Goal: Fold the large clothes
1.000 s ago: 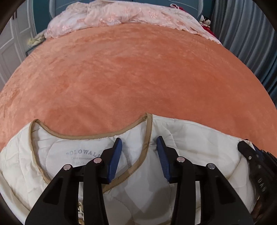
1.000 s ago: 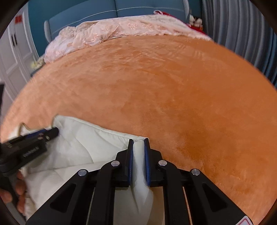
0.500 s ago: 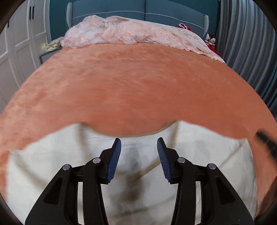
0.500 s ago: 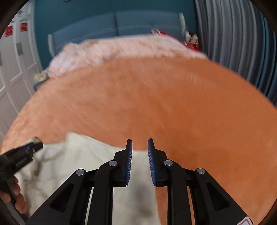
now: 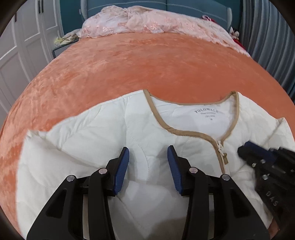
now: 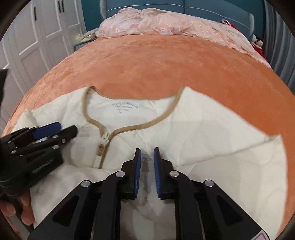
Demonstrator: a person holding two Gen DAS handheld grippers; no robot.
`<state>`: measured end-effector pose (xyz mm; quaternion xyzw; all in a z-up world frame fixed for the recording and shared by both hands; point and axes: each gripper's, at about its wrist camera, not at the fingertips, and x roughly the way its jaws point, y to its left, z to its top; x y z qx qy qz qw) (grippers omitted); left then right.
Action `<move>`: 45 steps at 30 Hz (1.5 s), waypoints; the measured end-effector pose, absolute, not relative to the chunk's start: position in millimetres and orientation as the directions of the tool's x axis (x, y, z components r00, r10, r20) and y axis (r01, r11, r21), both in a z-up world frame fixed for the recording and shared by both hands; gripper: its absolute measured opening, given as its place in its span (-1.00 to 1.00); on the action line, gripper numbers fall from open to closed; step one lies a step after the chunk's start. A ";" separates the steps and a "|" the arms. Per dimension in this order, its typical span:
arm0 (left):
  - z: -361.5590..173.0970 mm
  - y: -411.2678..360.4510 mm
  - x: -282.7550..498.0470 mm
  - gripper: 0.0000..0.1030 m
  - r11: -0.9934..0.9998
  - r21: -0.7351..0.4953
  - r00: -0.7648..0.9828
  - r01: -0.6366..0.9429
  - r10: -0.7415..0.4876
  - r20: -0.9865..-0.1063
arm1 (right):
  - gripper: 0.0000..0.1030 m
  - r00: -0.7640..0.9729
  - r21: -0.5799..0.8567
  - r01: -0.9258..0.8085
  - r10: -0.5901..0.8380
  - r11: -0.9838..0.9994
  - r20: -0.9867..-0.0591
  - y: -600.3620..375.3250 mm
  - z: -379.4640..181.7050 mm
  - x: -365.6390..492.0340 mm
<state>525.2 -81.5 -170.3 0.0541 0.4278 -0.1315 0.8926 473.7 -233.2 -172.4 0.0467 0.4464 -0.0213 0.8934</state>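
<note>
A cream quilted jacket (image 5: 103, 134) with tan neck trim and a zipper lies on the orange bedspread (image 5: 147, 64), collar toward the far side. It also shows in the right wrist view (image 6: 212, 133). My left gripper (image 5: 148, 157) is open and empty, just above the jacket's left chest. My right gripper (image 6: 147, 157) hovers above the right chest with its jaws a little apart, holding nothing. The right gripper also shows in the left wrist view (image 5: 258, 155), and the left gripper in the right wrist view (image 6: 55, 129).
A pink lace blanket (image 5: 153, 22) lies bunched at the far end of the bed before a blue headboard (image 5: 193, 4). White wardrobe doors (image 5: 22, 42) stand at left, grey curtains (image 5: 269, 37) at right. A red item (image 6: 258, 46) sits at the far right corner.
My right gripper let go of the jacket's shoulder and opened slightly. Both grippers pulled back and rose, so more of the jacket and its collar now shows.
</note>
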 end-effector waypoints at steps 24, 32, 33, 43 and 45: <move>-186.4 -84.2 521.6 -0.16 0.968 0.013 0.697 0.251 -0.171 -0.696 | -0.89 0.688 0.119 0.136 -0.007 0.984 -0.726 -243.9 -188.2 473.8; -185.0 -84.7 523.7 -0.12 0.972 0.032 0.701 0.233 -0.145 -0.698 | -0.93 0.705 0.127 0.170 -0.030 0.977 -0.708 -247.4 -183.3 470.7; -182.5 -84.9 523.2 -0.10 0.973 0.041 0.697 0.226 -0.132 -0.705 | -0.92 0.705 0.131 0.185 -0.039 0.974 -0.708 -250.3 -180.2 468.5; -114.3 57.1 377.4 0.72 0.987 -0.096 0.638 0.126 -0.155 -0.754 | -0.27 0.753 0.183 0.242 -0.065 0.953 -0.655 -306.4 -80.4 237.6; -121.7 97.4 333.1 0.72 0.982 -0.156 0.573 0.102 -0.186 -0.798 | -0.09 0.739 0.157 0.232 -0.069 0.960 -0.670 -309.8 -78.2 177.8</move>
